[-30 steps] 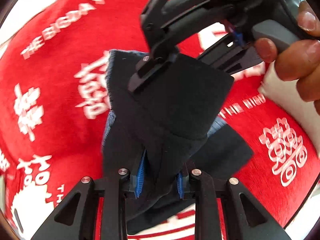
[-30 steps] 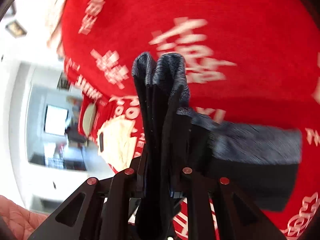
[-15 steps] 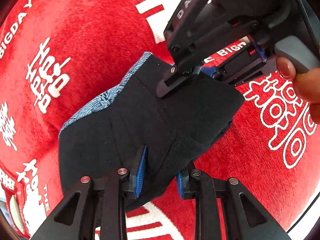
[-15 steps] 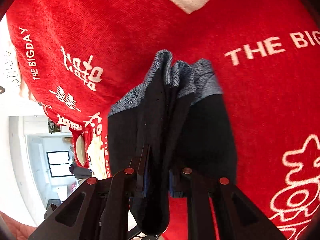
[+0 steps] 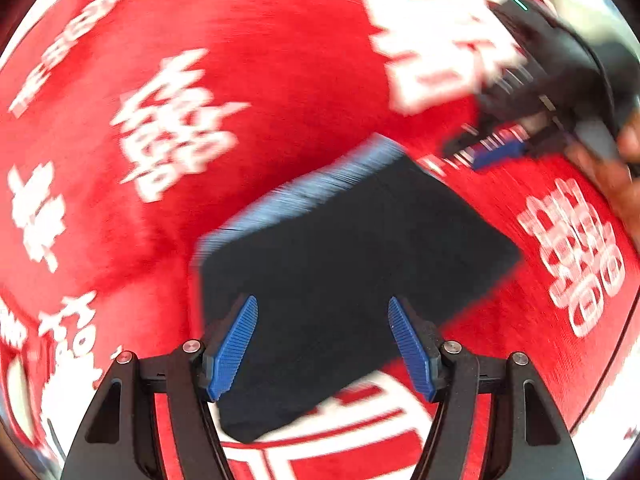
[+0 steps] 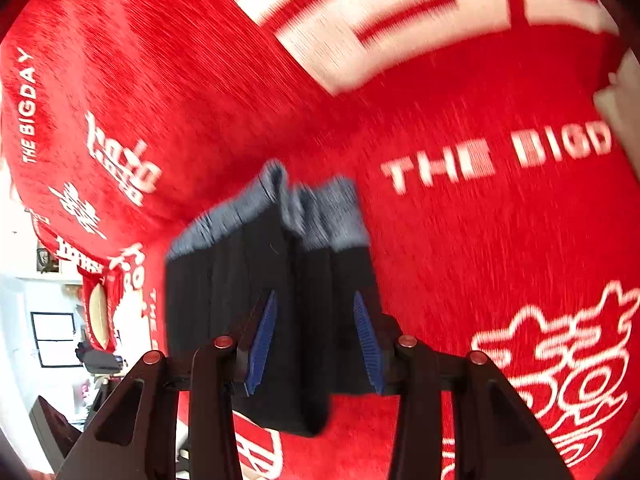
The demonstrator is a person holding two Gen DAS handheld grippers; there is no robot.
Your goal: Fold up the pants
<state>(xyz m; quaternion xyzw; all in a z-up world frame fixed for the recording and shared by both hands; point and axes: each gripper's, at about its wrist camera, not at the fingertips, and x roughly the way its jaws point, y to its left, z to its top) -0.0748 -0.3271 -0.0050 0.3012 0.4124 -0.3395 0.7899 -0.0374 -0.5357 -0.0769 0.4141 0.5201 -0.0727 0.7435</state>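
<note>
The folded pants [image 5: 352, 280] lay as a compact dark bundle on the red blanket [image 5: 280, 100] printed with white lettering, directly ahead of and beneath the left gripper [image 5: 322, 344]. That gripper's jaws had just been opening: its blue fingers [image 5: 232, 348] stood released, well apart, with the bundle's near end showing between them but neither pad pressing on the cloth. In the right wrist view the right gripper [image 6: 316, 340] likewise had just been opening; its fingers [image 6: 262, 340] sat spread with a thick ridge of the dark fabric between them, apparently let go, though motion blur made contact hard to judge. From the left fingers, the bundle's long axis ran away and to the right, its grey-blue patterned waistband edge [image 5: 304, 192] along the far-left side. From the right fingers, the same band [image 6: 280, 208] lay at the far end, straight ahead. The right gripper also showed in the left view, beyond the bundle's far-right corner, with a person's hand [image 5: 608, 168] on it. The left fingers looked nearer the bundle's broad face, so any final smoothing or squaring would probably fall to that side; the fold itself looked essentially complete.
</note>
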